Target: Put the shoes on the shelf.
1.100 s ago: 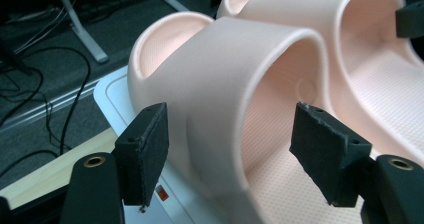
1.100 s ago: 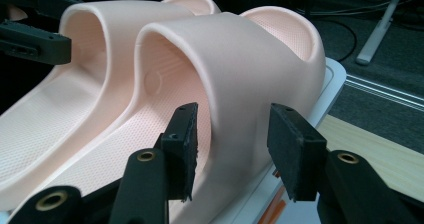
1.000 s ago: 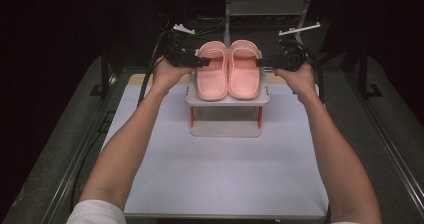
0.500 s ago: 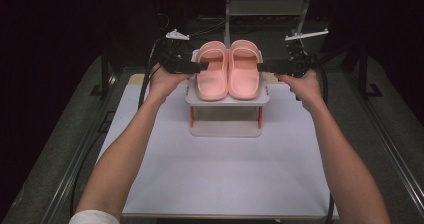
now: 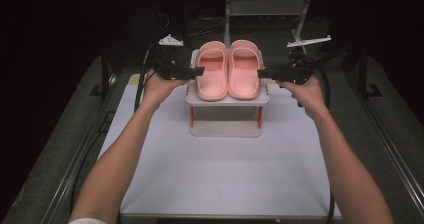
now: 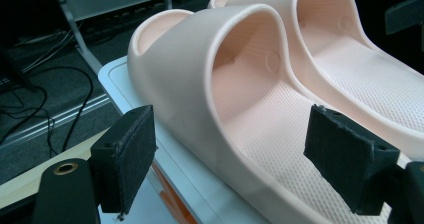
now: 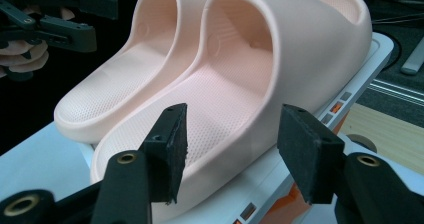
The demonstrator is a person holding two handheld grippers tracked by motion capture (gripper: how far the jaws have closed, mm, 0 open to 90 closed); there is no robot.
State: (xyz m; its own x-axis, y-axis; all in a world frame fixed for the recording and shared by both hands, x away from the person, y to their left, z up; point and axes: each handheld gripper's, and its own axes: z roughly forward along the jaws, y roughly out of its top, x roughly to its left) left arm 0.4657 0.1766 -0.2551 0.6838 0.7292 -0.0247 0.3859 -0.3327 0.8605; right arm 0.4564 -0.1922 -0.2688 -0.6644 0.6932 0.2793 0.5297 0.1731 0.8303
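1. Left gripper [image 5: 197, 72] fingers [image 6: 125, 159] spread wide, straddling the left slipper [image 5: 212, 70] outer edge.
2. Right gripper [image 5: 262, 74] fingers [image 7: 167, 146] likewise wide, bracketing the right slipper [image 5: 243, 69]; likely lined up for a grasp.
3. Pair sat side by side atop a stand [image 5: 227, 113] on the desk [image 5: 225, 179].
4. Contact with either sole hard to judge.

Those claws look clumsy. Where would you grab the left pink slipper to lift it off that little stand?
Likely its outer side wall. The left slipper lies flat on the stand, pressed against its twin, so only the outer edge is free; the open left gripper already straddles it from that side.
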